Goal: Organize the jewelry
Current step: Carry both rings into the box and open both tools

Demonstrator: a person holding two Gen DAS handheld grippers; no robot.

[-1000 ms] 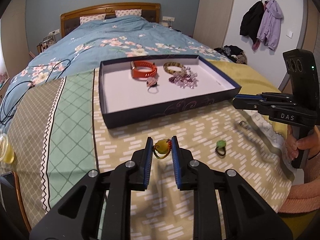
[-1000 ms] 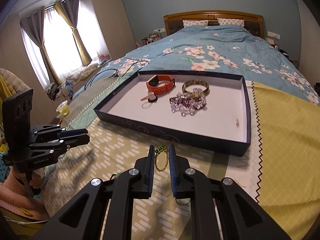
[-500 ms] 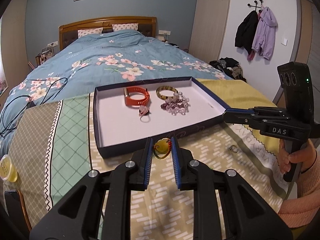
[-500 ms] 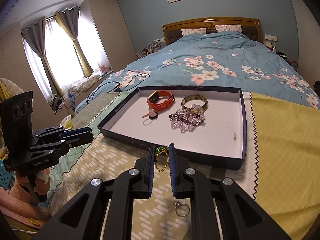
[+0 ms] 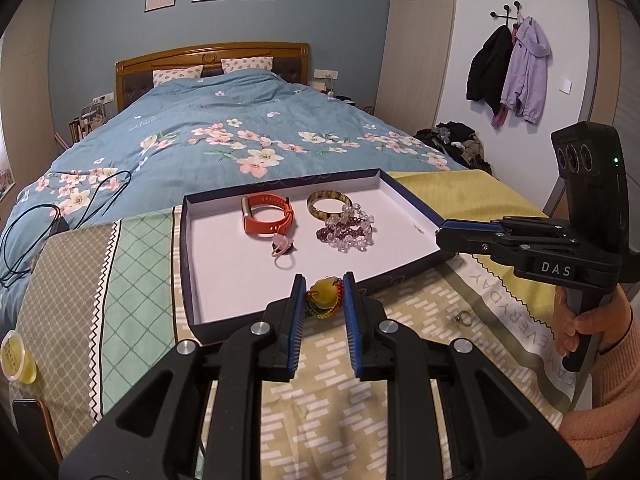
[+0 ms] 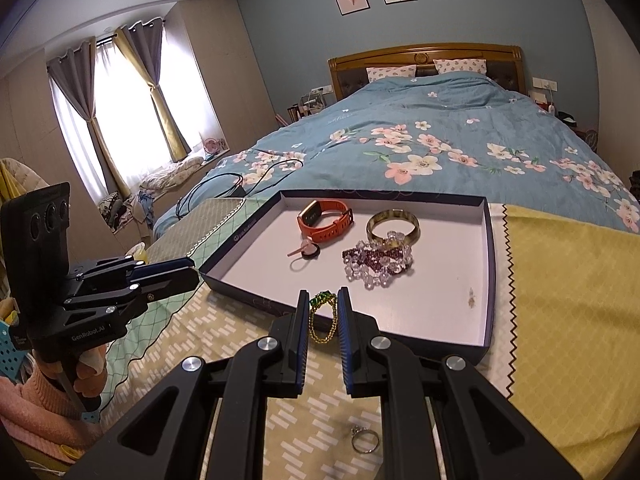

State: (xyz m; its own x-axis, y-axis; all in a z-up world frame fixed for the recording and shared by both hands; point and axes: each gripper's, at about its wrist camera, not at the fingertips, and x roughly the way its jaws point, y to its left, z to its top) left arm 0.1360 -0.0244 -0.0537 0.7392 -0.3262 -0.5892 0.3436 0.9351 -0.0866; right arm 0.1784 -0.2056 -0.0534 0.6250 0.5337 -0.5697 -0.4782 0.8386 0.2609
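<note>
My left gripper (image 5: 323,286) is shut on a yellow stone bracelet with coloured beads (image 5: 324,300), held just above the near wall of the dark blue tray (image 5: 188,264). My right gripper (image 6: 323,298) is shut on a green-and-gold chain bracelet (image 6: 321,312) that dangles over the tray's near wall (image 6: 256,300). Inside the tray lie an orange watch band (image 5: 267,216), a gold bangle (image 5: 329,203), a heap of clear and purple beads (image 5: 347,232) and a small pink ring (image 5: 282,249). A silver ring (image 6: 365,439) lies on the cloth below the right gripper.
The tray rests on a patterned cloth (image 5: 352,408) over the foot of a bed with a blue flowered quilt (image 5: 224,136). Black cables (image 5: 36,216) trail at the left. A small yellow cup (image 5: 15,360) sits at the left edge. Coats (image 5: 508,72) hang on the right wall.
The left gripper has risen and come closer to the tray with its bracelet; the green ring on the cloth has dropped out of its view. The right gripper has tilted up slightly.
</note>
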